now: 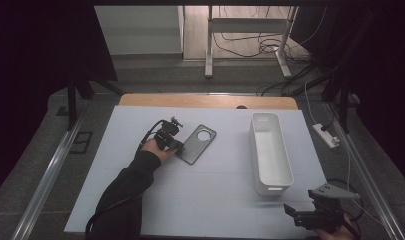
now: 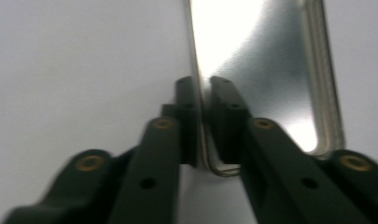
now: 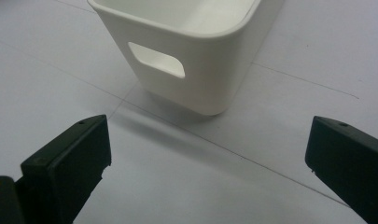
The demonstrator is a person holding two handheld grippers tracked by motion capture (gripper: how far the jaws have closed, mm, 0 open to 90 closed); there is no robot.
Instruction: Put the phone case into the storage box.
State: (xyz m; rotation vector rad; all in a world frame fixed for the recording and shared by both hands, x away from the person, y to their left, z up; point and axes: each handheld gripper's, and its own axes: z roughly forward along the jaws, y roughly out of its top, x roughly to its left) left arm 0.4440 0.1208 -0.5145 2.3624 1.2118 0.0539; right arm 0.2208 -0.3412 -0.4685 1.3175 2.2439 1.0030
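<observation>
**Left hand-held gripper pinches the phone case; right one gapes near the bin**

The left hand-held gripper (image 1: 173, 143) has its jaws closed narrowly on the near edge wall of one dark grey phone case (image 1: 197, 143), which lies flat on the pale surface (image 1: 215, 200) with a round camera cutout at its far end. The right hand-held gripper (image 1: 301, 212), jaws spread wide and holding nothing, hovers just before one white rectangular bin (image 1: 270, 152). The bin looks empty and has a handle slot in its near end.
</observation>
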